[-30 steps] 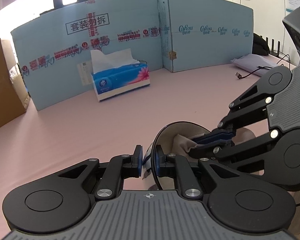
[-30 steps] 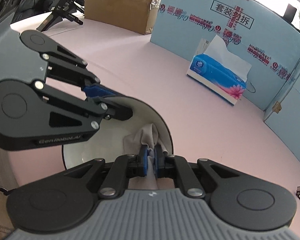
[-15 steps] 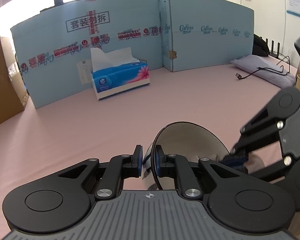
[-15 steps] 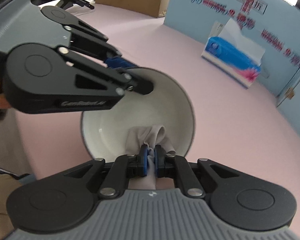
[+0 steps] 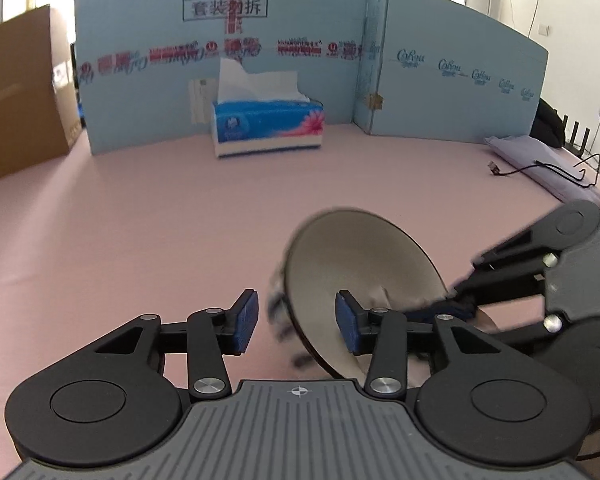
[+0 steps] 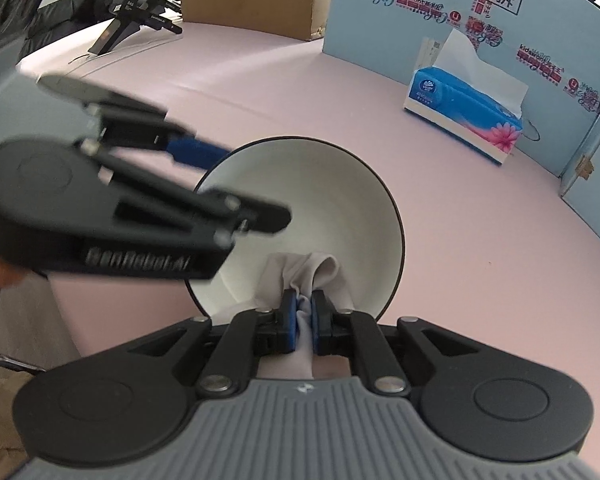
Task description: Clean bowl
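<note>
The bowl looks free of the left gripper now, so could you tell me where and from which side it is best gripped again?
Grip the bowl by its thin rim. It is tilted, its white inside facing the right gripper and cloth, so that side is taken. The left gripper stands open astride the near rim; I would close there, one finger inside, one outside.

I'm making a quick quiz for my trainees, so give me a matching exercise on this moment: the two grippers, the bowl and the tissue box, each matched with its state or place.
Things:
1. left gripper
2. right gripper
3. bowl
4. tissue box

States or places:
A. tilted on the pink table, white inside
B. open, fingers either side of the bowl rim
C. by the blue cardboard wall
D. shut on the grey cloth

Pairs: 1-B, 2-D, 3-A, 4-C
</note>
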A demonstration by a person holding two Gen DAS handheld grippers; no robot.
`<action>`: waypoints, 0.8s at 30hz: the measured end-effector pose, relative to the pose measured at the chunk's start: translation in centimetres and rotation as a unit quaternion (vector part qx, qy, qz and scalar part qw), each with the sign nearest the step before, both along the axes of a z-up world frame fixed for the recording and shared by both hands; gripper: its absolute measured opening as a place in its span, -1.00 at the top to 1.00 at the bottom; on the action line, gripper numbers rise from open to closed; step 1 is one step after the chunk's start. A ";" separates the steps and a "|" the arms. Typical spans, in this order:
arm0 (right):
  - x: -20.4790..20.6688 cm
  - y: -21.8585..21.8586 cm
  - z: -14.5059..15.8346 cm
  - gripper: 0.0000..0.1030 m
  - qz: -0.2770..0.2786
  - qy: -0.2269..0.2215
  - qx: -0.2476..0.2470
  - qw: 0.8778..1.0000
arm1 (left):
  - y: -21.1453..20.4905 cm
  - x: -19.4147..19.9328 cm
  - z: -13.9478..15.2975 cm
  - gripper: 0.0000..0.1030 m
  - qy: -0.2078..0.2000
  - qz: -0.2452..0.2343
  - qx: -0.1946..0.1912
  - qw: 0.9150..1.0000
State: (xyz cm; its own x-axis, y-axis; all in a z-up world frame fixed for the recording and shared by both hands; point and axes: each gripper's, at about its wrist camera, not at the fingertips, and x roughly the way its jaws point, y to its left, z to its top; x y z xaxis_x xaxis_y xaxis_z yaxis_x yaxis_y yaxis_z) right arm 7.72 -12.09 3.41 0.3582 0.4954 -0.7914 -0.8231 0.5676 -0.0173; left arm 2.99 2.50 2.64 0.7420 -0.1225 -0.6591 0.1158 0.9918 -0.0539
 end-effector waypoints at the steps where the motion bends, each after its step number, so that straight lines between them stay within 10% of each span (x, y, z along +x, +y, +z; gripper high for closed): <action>1: 0.0 0.0 0.0 0.82 -0.001 -0.001 0.002 1.000 | -0.1 -0.1 -0.1 0.13 -0.002 0.007 0.004 1.000; 9: -0.4 0.0 0.4 0.83 0.006 -0.007 0.016 1.000 | 0.6 0.7 -0.7 0.59 0.005 0.029 0.015 0.999; 24: -0.5 0.4 0.4 0.83 0.011 0.024 0.065 0.998 | -0.2 1.9 2.2 0.72 -0.037 -0.047 0.115 0.992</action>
State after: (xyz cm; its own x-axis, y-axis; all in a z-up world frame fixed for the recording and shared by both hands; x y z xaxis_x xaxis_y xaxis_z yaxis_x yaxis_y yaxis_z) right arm 7.18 -11.68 3.83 0.3088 0.6024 -0.7360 -0.8336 0.5440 0.0956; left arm 4.87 2.27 4.82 0.7818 -0.0460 -0.6218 0.2037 0.9614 0.1849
